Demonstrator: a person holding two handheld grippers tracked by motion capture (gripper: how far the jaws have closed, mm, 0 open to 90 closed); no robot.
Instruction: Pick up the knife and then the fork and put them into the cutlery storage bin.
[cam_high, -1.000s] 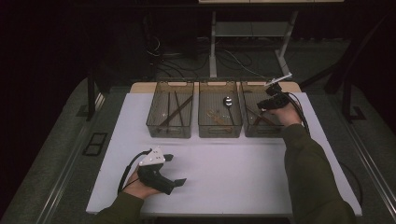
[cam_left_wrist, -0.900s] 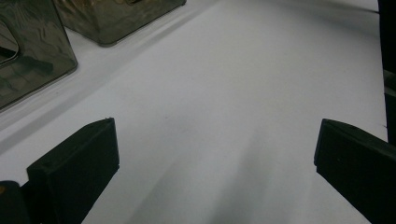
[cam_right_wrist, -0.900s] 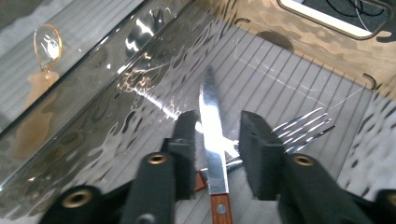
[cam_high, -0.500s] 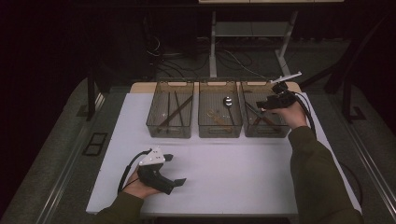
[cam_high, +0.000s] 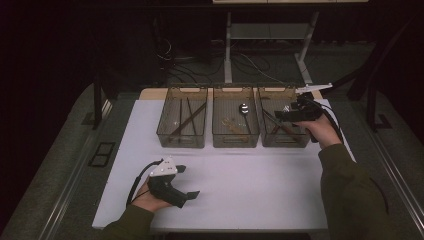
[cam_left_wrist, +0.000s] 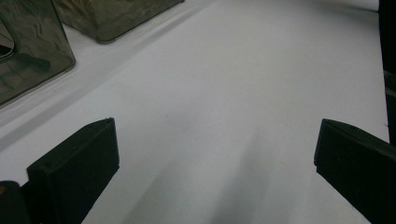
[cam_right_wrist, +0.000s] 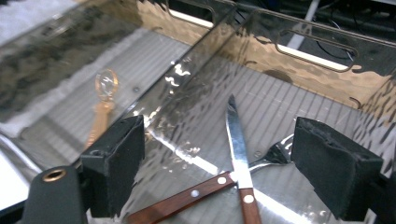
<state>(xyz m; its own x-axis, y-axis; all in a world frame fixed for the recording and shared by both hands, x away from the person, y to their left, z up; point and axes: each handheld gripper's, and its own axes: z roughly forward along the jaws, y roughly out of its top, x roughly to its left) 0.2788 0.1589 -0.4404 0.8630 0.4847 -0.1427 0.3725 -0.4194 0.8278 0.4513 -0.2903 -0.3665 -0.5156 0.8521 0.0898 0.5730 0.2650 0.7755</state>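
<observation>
Three clear bins stand in a row at the table's far side: the left bin (cam_high: 163, 131), the middle bin (cam_high: 235, 138) and the right bin (cam_high: 300, 141). My right gripper (cam_high: 281, 115) hovers over the right bin, open and holding nothing. Between its jaws (cam_right_wrist: 219, 140) I look down on a wooden-handled knife (cam_right_wrist: 236, 140) crossed over a wooden-handled fork (cam_right_wrist: 273, 155) on the bin floor. A golden spoon (cam_right_wrist: 103, 95) lies beyond the bin wall, in the middle bin. My left gripper (cam_high: 189, 181) rests on the white table near the front; its jaws (cam_left_wrist: 217, 135) are open over bare table.
The left bin holds long dark utensils (cam_high: 186, 120). A silver spoon (cam_high: 244, 109) lies in the middle bin. The white table top (cam_high: 250, 175) stretches between the bins and the front edge. Dark floor, cables and a metal stand (cam_high: 227, 55) lie behind the table.
My right gripper has shifted slightly over the right bin, staying open. The left gripper has not moved.
</observation>
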